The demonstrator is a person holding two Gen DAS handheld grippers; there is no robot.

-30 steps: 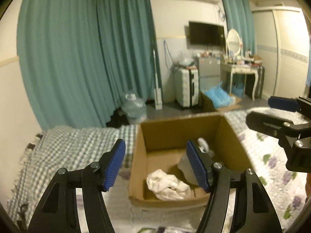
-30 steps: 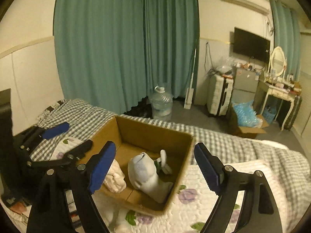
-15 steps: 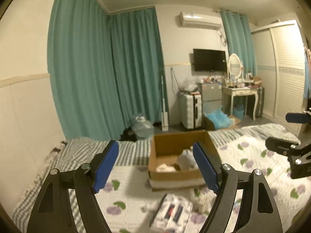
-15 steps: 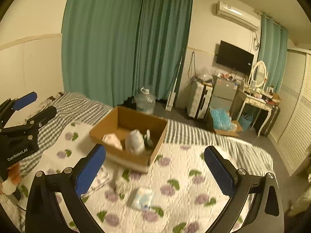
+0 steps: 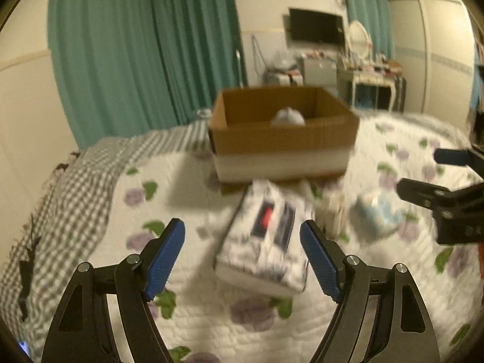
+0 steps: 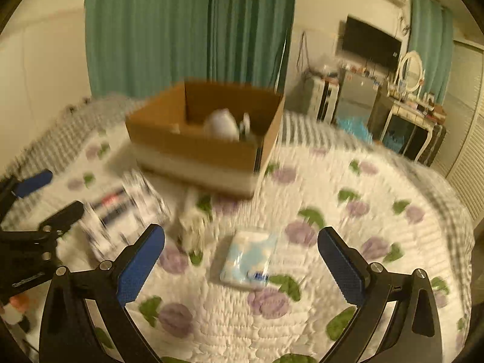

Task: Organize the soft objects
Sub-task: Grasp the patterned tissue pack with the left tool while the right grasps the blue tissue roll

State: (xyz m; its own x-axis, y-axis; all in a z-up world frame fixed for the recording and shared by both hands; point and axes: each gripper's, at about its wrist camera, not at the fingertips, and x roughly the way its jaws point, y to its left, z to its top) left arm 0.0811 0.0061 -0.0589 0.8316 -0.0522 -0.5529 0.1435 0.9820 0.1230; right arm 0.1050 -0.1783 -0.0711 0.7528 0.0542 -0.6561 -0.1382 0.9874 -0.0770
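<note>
A cardboard box [image 5: 284, 142] [image 6: 196, 148] stands on the floral quilt with a white plush toy [image 5: 287, 118] [image 6: 222, 125] inside. In front of it lie a white patterned soft pack [image 5: 266, 239] [image 6: 121, 211], a small white soft thing [image 6: 193, 227] [image 5: 332, 211] and a light blue packet [image 6: 248, 257] [image 5: 378, 214]. My left gripper [image 5: 242, 260] is open and empty just above the patterned pack. My right gripper [image 6: 242, 266] is open and empty above the blue packet. Both views are motion-blurred.
The bed's checked sheet [image 5: 69, 199] runs along the left edge by the wall. Teal curtains [image 5: 145, 45], a TV [image 5: 316, 27], a dressing table [image 6: 414, 121] and suitcases stand beyond the bed.
Both grippers pulled back from the box, then dropped lower toward the quilt. The left now hangs over the patterned pack and the right over the blue packet. Both stay open.
</note>
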